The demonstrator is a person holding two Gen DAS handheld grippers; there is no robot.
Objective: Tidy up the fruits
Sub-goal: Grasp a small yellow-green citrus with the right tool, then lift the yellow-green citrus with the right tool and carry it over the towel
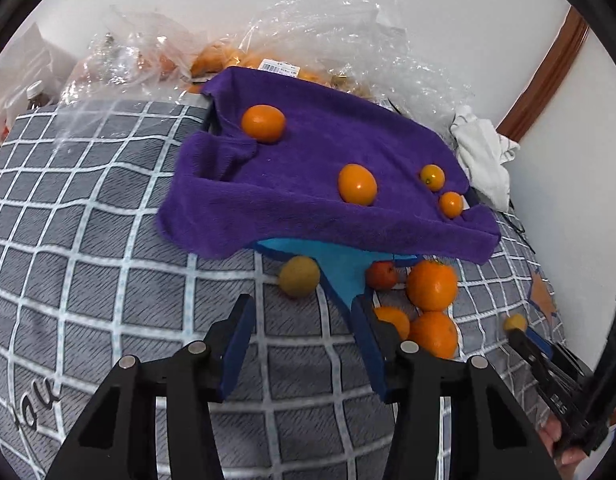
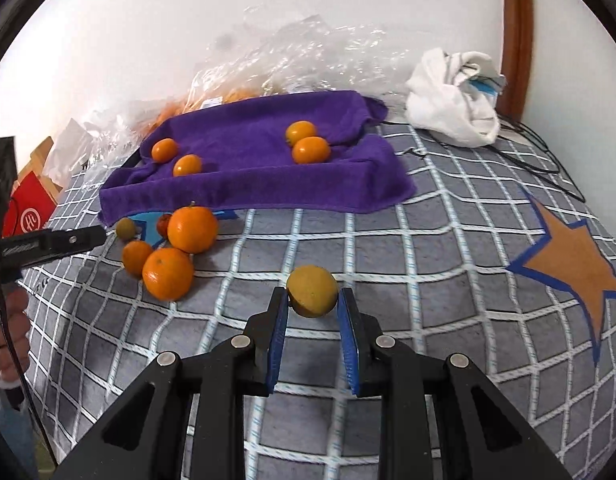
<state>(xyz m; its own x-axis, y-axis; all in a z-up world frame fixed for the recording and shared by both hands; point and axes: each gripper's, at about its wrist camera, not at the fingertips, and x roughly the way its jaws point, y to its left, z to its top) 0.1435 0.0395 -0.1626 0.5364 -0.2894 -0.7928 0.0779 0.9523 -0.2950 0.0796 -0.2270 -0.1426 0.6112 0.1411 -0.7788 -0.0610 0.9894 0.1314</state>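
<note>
Fleecy purple towel (image 2: 268, 160) drapes a tray on the grid-patterned grey bedspread (image 2: 447, 240), with four smooth round kumquats on it. Right gripper (image 2: 312, 300) pinches a dull yellow-orange round fruit (image 2: 311, 296) between blue pads. Left gripper (image 1: 304, 312) stands partly open and empty, near the oranges (image 1: 431, 284).

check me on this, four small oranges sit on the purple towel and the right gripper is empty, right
Not quite: the right gripper is shut on a yellowish fruit, as the right wrist view shows. Four small oranges do sit on the purple towel.
</note>
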